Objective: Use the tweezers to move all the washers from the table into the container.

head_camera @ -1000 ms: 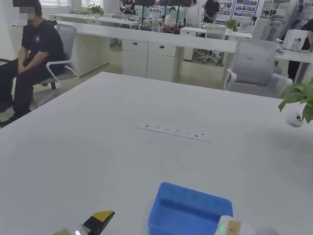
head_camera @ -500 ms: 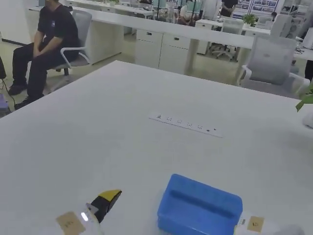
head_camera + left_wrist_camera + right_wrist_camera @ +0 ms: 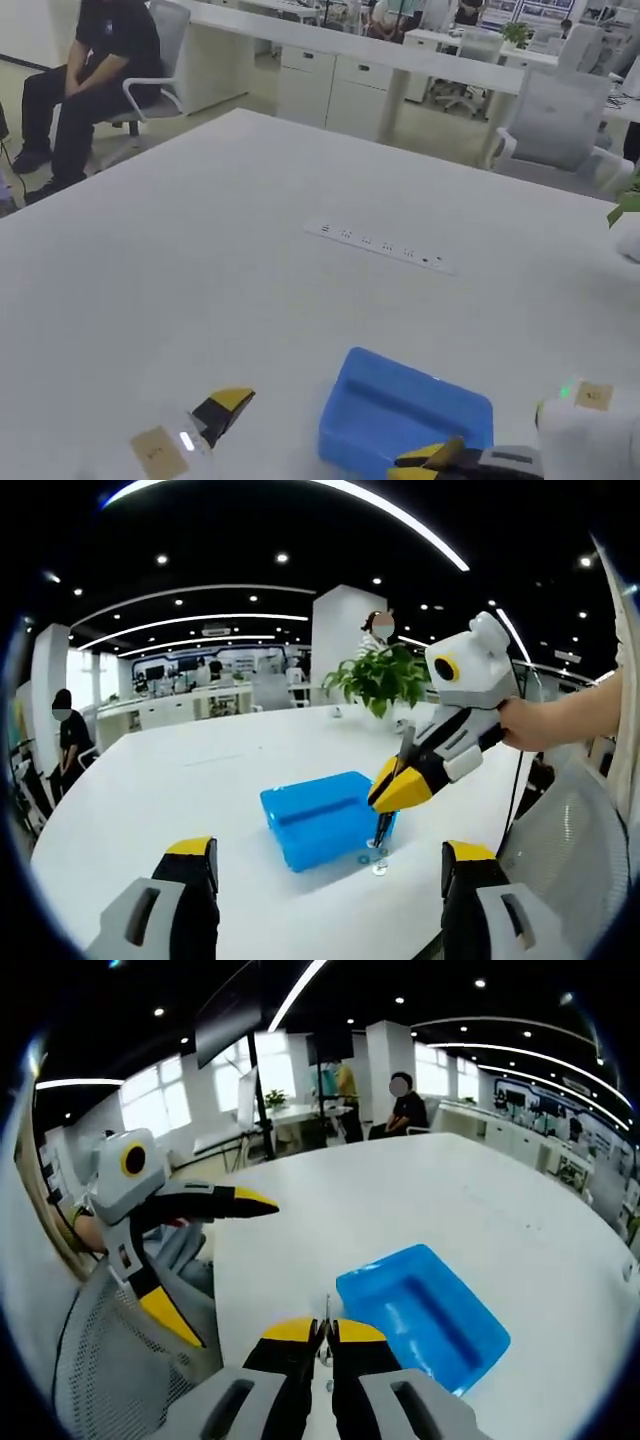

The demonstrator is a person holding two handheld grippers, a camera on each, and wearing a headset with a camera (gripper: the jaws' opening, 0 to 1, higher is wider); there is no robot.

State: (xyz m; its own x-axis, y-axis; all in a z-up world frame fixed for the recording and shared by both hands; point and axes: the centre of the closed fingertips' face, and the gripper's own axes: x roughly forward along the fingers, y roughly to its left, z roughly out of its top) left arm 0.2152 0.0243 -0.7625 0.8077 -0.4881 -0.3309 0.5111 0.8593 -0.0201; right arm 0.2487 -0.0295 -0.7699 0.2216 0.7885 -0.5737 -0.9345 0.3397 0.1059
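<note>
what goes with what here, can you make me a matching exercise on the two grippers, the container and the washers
1. left gripper
2. right gripper
3. container
4. washers

A. shut on the tweezers
B. on the table, beside the container
C. blue, open-topped
D. open, holding nothing

Pairs: 1-D, 2-A, 3-C, 4-B
</note>
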